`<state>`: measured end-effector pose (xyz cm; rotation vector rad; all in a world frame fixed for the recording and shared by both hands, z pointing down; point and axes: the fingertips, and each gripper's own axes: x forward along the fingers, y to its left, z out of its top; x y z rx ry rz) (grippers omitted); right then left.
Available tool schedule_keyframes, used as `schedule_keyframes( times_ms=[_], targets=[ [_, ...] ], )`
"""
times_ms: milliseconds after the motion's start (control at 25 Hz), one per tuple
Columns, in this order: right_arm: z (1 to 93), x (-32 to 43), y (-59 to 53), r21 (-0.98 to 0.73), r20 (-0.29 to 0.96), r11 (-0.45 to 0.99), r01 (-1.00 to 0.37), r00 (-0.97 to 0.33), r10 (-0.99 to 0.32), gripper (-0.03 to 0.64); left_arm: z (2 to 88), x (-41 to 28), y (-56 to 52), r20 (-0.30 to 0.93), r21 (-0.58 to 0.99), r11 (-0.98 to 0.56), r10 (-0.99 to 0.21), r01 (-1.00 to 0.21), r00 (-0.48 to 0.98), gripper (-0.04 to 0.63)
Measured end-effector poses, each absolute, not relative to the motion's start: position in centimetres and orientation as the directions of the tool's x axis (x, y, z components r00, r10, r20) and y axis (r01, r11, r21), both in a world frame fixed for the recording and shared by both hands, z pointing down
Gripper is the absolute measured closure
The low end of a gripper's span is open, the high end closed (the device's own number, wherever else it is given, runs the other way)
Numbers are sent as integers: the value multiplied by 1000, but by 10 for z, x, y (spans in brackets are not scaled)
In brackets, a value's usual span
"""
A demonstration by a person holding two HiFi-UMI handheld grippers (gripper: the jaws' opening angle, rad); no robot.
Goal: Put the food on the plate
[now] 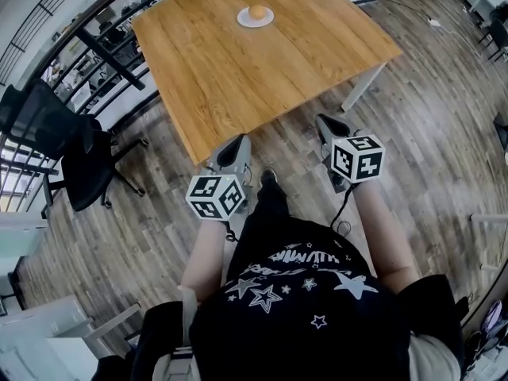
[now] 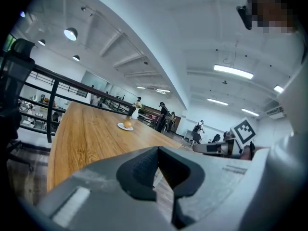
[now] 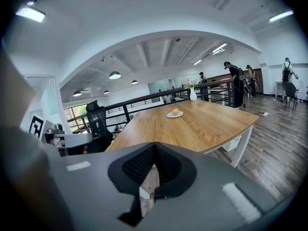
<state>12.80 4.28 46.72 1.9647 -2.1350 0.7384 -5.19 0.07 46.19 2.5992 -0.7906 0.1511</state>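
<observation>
A round orange piece of food (image 1: 257, 11) sits on a small white plate (image 1: 246, 20) near the far end of a wooden table (image 1: 238, 70). Both grippers are held off the table, in front of its near edge and above the floor. The left gripper (image 1: 240, 142) is shut with nothing in it, its tips meeting in the left gripper view (image 2: 158, 150). The right gripper (image 1: 324, 121) is shut and empty too, as the right gripper view (image 3: 154, 146) shows. The food (image 2: 127, 123) on the plate (image 2: 122, 127) lies far ahead; the right gripper view also shows the food (image 3: 175, 111) on the plate (image 3: 169, 115).
A black office chair (image 1: 71, 145) stands left of the table by a dark railing (image 1: 103, 54). A white vase (image 3: 193, 95) stands at the table's far end. A white table leg (image 1: 363, 86) is at the right corner. Several people stand far off.
</observation>
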Motion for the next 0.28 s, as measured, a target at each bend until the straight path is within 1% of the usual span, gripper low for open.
schedule_keyframes(
  times_ms=[280],
  targets=[
    [469, 126, 63, -247, 431, 29, -969, -136, -892, 615, 462, -49, 24, 227, 352, -760, -497, -546, 838, 594]
  ],
)
